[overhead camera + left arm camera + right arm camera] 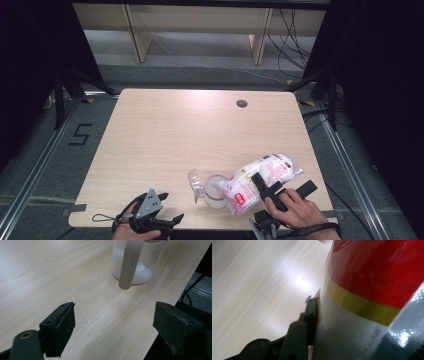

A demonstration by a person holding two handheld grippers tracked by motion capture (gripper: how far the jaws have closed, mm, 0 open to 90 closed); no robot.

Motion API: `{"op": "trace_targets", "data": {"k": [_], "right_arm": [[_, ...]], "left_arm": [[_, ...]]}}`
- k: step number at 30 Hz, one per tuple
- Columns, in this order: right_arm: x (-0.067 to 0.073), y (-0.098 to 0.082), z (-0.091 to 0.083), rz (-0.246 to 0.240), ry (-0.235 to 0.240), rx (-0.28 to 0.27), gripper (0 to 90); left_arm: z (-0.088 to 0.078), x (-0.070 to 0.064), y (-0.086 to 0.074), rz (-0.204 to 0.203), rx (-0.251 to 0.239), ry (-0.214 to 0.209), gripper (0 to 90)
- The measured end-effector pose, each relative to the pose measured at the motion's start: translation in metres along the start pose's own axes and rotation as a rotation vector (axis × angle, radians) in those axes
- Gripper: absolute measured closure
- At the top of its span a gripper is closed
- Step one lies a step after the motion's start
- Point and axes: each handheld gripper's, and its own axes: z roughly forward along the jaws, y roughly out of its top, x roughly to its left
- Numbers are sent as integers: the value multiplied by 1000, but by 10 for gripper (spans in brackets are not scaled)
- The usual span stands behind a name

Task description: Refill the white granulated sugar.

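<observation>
- High view: your right gripper [263, 186] sits at the table's near right, black jaws pinching a clear plastic bag of white powder w/ red-and-pink label [260, 180].
- Bag lies tilted, its lower end over the mouth of a clear glass jar [215, 192] part-filled w/ white powder; upper end points up-right toward the table's right edge.
- Jar stands upright on the light wood-grain tabletop [190, 130], close to the near edge, between your 2 hands.
- A clear lid or flap [196, 183] stands just left of the jar, touching or nearly so; can't tell which.
- Right gripper view: one black jaw pressed flat against the bag [372, 290], red panel w/ a yellow band above a clear part showing white grains. Other jaw hidden behind the bag.
- Your right hand [295, 207] wraps the gripper body from below.
- Left gripper [167, 222] rests at the near left corner, grey three-cornered plate on top, well apart from jar and bag.
- Left gripper view: jaws spread wide, nothing between them, bare wood under them.
- Same view: jar [135, 267] ahead, white powder heaped in its bottom, a pale brownish bar [130, 265] crossing in front of it; can't tell what that bar is.
- A small dark round hole [242, 103] sits at the table's far side.
</observation>
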Motion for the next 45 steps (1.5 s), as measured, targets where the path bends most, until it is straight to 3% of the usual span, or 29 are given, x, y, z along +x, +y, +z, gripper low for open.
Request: {"op": "trace_targets", "data": {"k": [1,5,8,11,14,15,18,23,28,29,30,31,34,37,41,42,45], "right_arm": [[2,1,-1,35,1,6,704],[2,2,-1,33,8,3,705],[0,1,-1,25,3,21,706],[-5,-1,-1,-36,-12,16,706],[-7,-3,-1,-53,-14,20,707],[-7,-3,-1,-54,-20,21,707],[-7,-3,-1,-43,-11,20,707],[-6,-6,-2,-58,-20,28,708],[-5,-9,-1,-72,13,34,709],[-9,-10,1,-147,24,24,709],[-9,-10,1,-147,24,24,709],[-12,-11,1,-204,34,32,709],[-10,-10,1,-168,27,26,710],[-11,-8,1,-189,34,28,711],[-13,-8,0,-174,18,22,711],[-10,-9,0,-135,29,27,712],[-11,-9,0,-158,24,34,712]], "left_arm": [[0,0,0,-1,0,0,174],[0,0,0,-2,-3,-2,174],[0,0,0,-5,1,2,174],[0,0,0,-2,2,4,174],[-1,2,0,8,15,8,174],[0,1,0,-8,6,-1,174],[0,1,0,14,14,9,174],[1,0,-1,-21,-8,-2,174],[1,1,-1,0,9,-1,174],[1,1,-1,1,11,-2,174],[1,1,-1,1,11,-2,174],[1,1,0,-2,8,-1,174],[1,1,-1,-13,-2,-1,174],[1,0,0,-9,-1,-1,174],[1,0,0,-8,-2,1,174],[1,0,0,-11,-2,1,174],[1,0,0,-9,-1,-1,174]]}}
